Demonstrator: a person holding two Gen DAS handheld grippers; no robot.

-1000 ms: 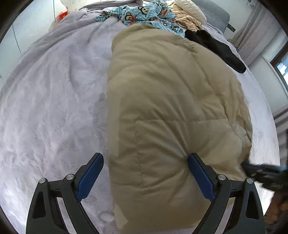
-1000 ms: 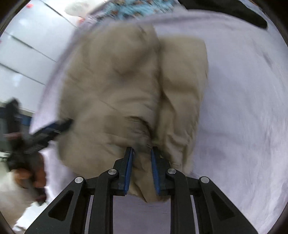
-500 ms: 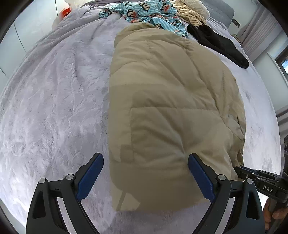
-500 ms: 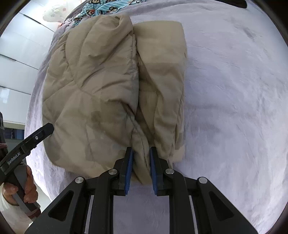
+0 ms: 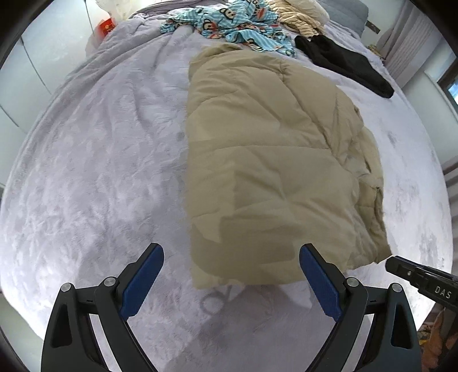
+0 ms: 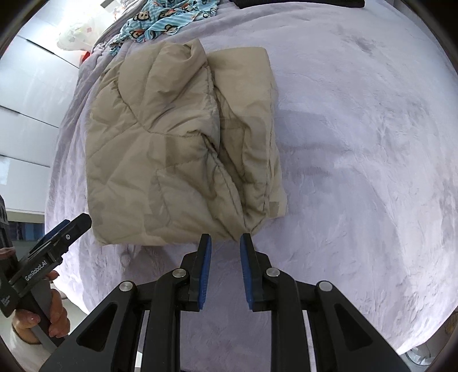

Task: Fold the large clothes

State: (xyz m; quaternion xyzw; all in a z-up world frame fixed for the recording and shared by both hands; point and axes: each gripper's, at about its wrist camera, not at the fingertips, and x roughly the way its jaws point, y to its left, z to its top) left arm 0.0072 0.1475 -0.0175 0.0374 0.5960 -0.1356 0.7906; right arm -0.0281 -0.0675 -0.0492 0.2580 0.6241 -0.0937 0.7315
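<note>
A beige quilted jacket lies folded lengthwise on a lavender bed cover. My left gripper hangs open wide above the jacket's near edge and touches nothing. In the right wrist view the jacket shows a long fold seam down its middle. My right gripper has its jaws a narrow gap apart, with the jacket's near hem just past the fingertips and only bed cover showing between the pads. Each gripper also appears in the other's view: the right gripper, and the left gripper.
At the far end of the bed lie a blue monkey-print garment, a black garment and a cream knit. A red item sits at the far left. A person's hand holds the left gripper's handle.
Both grippers have risen and drawn back from the jacket. The hem that sat between the right gripper's pads now lies beyond its fingertips. The jacket rests flat.
</note>
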